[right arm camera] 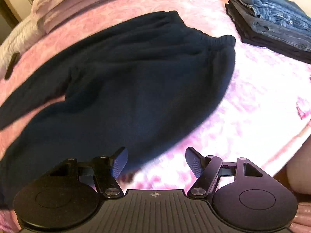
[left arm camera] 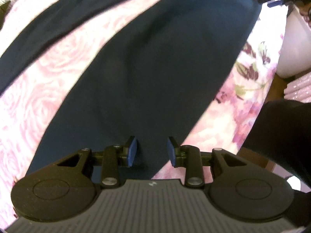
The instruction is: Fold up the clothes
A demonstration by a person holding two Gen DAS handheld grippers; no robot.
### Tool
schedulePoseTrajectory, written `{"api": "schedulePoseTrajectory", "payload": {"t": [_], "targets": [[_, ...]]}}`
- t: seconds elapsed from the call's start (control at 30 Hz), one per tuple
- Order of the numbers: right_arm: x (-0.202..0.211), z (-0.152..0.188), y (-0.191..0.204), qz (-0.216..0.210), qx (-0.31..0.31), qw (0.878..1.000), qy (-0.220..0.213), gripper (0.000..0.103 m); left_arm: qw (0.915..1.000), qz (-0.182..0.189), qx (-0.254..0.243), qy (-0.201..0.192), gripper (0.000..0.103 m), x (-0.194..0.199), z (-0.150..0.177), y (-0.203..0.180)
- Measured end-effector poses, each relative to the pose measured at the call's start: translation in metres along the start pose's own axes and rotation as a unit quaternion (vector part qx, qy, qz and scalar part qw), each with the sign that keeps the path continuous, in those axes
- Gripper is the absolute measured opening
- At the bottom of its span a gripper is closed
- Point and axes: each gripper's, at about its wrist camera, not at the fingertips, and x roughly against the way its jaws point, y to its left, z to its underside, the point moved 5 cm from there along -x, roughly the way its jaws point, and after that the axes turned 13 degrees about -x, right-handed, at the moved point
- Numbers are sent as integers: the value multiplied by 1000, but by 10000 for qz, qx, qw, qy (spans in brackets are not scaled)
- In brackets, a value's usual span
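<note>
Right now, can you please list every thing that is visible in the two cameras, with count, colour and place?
dark navy fleece sweatpants: one, dark navy, spread on the bed, elastic waistband away from the right camera, legs apart
pink rose-patterned bedspread: one, pink and white, under the sweatpants
stack of folded jeans: one stack, blue denim over darker pieces, on the bedspread right of the waistband
pale pillow: one, pinkish white, head of the bed
small black flat object: one, black, left edge of the bed; what it is I cannot tell
left hand-held gripper: one, black with blue pads, open above a trouser leg
right hand-held gripper: one, black with blue pads, open, at the sweatpants' near edge
</note>
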Motion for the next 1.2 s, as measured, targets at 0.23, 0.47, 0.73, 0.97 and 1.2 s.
{"api": "schedulePoseTrajectory", "payload": {"t": [0.23,0.47,0.73,0.97,1.2], "targets": [[10,16,32,-36,269,9993,240,69,9988,161,322,319,36,9,33,-5],[56,56,98,-59,609,9980,185,83,9959,-243,871,-30,36,68,91,16],[101,82,155,100,518,9983,234,84,9919,-792,856,-498,53,132,107,54],[118,76,167,308,786,9957,377,90,9866,-1057,939,-817,66,157,77,68],[139,73,167,360,1203,9919,168,90,9863,-1184,621,-962,72,167,39,57]]}}
